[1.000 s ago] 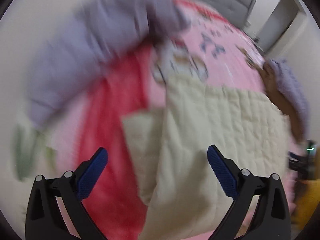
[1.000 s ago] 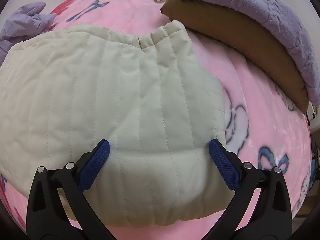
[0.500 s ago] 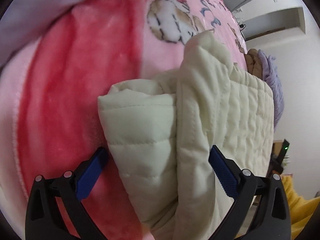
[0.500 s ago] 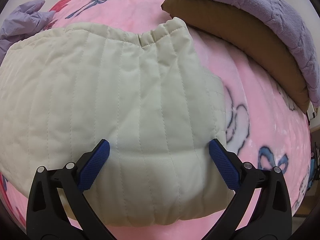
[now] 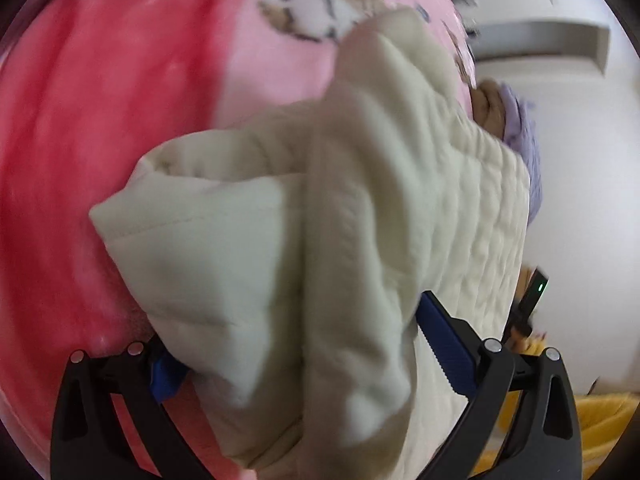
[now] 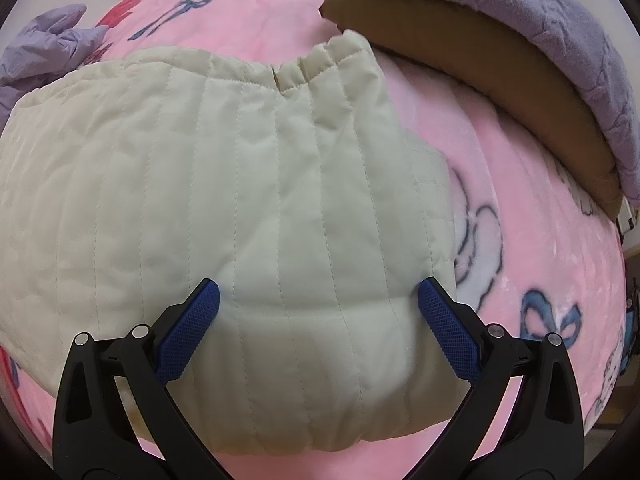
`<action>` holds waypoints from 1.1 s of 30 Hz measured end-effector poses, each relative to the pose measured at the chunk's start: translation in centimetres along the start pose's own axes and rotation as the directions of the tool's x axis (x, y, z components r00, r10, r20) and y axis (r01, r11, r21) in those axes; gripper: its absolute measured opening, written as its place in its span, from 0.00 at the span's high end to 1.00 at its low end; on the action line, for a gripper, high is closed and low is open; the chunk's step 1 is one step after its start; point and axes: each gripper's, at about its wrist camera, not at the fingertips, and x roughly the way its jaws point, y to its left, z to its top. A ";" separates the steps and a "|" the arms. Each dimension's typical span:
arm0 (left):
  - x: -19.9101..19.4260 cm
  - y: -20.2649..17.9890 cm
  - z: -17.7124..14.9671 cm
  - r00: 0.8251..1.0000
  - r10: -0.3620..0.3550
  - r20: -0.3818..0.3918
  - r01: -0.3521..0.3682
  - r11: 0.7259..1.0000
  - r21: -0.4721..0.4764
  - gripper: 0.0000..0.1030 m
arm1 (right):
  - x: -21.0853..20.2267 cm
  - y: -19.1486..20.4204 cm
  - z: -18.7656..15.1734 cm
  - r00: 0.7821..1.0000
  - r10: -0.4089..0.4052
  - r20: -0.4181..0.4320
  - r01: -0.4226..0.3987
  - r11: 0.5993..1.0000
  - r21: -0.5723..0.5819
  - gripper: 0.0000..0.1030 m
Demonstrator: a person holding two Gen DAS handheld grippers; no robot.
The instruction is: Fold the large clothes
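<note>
A cream quilted jacket [image 6: 248, 184] lies spread on a pink printed blanket [image 6: 532, 264]. My right gripper [image 6: 316, 304] hovers open over the jacket's near edge, and its blue pads [image 6: 444, 328] hold nothing. In the left wrist view a thick folded bunch of the same jacket [image 5: 280, 248] fills the space between the wide-apart fingers of my left gripper [image 5: 300, 344]. Fabric covers most of the left pad [image 5: 166, 372]. The jaws stand wide and do not pinch the cloth.
A brown garment [image 6: 480, 72] with a purple knit [image 6: 540, 20] stacked on it lies at the back right. A crumpled lilac garment [image 6: 48, 48] sits at the far left. A red band [image 5: 88, 160] runs through the blanket. Something yellow [image 5: 560, 432] shows low right.
My left gripper has pushed down and forward onto the jacket's folded bunch, which now sits between its fingers. The right gripper has barely moved.
</note>
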 end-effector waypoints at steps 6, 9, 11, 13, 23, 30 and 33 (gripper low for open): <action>0.4 0.2 0.3 1.000 0.005 -0.019 -0.006 0.999 -0.046 0.04 | -3.0 -0.9 2.0 0.998 0.029 0.063 -0.027 0.999 -0.044 0.08; 0.3 0.2 0.7 0.999 0.001 -0.039 -0.003 0.999 -0.045 0.04 | -2.6 -4.2 2.7 0.997 0.072 0.025 -0.073 0.997 0.026 0.08; 0.1 0.7 1.3 0.999 -0.001 -0.043 -0.001 0.999 -0.046 0.04 | -1.0 -6.4 2.8 0.995 0.091 -0.034 -0.088 0.994 0.066 0.08; -0.1 0.9 1.4 0.999 -0.007 -0.048 0.005 0.999 -0.044 0.04 | 0.7 -8.0 2.9 0.984 0.158 -0.080 -0.149 0.983 0.105 0.08; -0.6 2.5 1.8 0.996 -0.038 -0.084 0.031 0.996 -0.087 0.04 | 5.2 -9.5 4.9 0.899 0.420 -0.121 -0.383 0.891 0.243 0.18; 0.0 0.8 1.9 0.996 0.026 -0.088 -0.030 0.998 -0.049 0.05 | 5.2 -4.7 6.5 0.894 0.356 -0.273 -0.335 0.935 0.121 0.41; -0.1 0.0 1.7 0.995 0.062 -0.072 -0.064 0.997 -0.035 0.16 | 4.6 -3.8 6.7 0.896 0.341 -0.283 -0.324 0.940 0.107 0.54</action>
